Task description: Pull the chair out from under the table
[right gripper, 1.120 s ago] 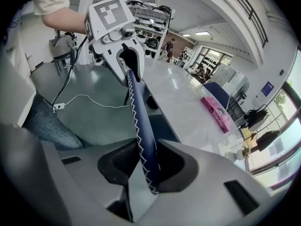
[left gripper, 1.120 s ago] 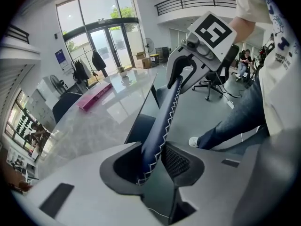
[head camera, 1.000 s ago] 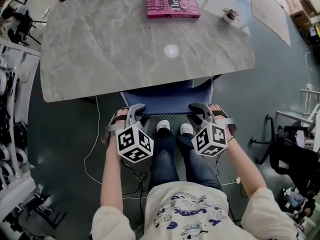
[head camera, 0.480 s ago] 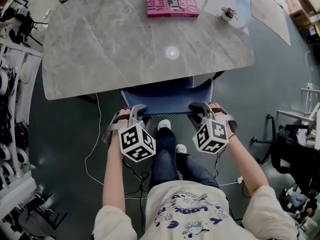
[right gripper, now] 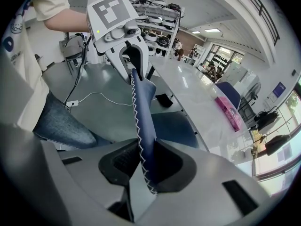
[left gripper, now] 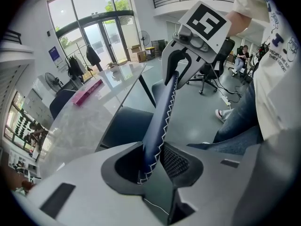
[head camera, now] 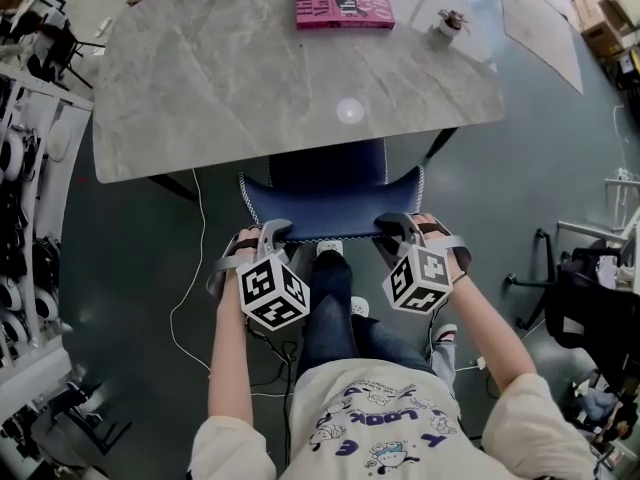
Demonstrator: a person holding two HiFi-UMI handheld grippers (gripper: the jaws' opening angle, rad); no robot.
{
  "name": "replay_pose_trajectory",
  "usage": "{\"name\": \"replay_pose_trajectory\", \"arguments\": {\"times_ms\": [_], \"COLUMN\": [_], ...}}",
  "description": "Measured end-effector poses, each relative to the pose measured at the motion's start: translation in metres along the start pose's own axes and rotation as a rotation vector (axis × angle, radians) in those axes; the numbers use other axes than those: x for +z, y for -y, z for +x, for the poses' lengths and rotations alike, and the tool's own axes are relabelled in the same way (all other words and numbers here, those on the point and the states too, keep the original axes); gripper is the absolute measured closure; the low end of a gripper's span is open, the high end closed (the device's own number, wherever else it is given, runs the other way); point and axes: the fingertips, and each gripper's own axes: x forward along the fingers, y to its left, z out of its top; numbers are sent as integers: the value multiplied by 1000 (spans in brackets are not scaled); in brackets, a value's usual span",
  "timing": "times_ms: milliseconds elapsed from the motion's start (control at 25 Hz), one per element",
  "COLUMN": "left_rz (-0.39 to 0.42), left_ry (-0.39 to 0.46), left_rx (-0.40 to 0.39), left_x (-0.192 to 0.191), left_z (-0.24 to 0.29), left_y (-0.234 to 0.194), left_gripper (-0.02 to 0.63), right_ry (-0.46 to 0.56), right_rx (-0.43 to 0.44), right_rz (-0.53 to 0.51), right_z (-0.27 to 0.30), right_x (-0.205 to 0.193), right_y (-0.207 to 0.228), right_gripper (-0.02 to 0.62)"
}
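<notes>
A dark blue chair [head camera: 330, 206] with white stitching stands at the near edge of the grey marble table [head camera: 250, 78], its seat partly under the top. My left gripper [head camera: 272, 232] is shut on the left end of the chair's backrest top edge [left gripper: 160, 121]. My right gripper [head camera: 392, 224] is shut on the right end of that same edge [right gripper: 143, 135]. In each gripper view the stitched backrest runs between the pads to the other gripper. The person's legs and white shoes [head camera: 330, 252] are just behind the chair.
A pink book [head camera: 344, 6] and a small potted plant [head camera: 450, 24] lie at the table's far side. A white cable [head camera: 195, 268] trails on the floor at left. Office chairs [head camera: 580, 288] stand at right, racks [head camera: 20, 228] at left.
The chair has slid toward me out from under the table, with more of its seat showing. Both grippers moved back with it, and the person's feet stepped back.
</notes>
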Motion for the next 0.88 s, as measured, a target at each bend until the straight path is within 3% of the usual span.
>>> {"name": "replay_pose_trajectory", "arguments": {"times_ms": [880], "left_rz": [-78], "left_ry": [-30], "left_rx": [43], "left_x": [-29], "left_z": [-49], "left_y": [164], "left_gripper": [479], "right_ry": [4], "right_rx": [41], "right_rz": [-57], "right_z": [-59], "right_x": [-37], "right_y": [-148], "right_gripper": [499]}}
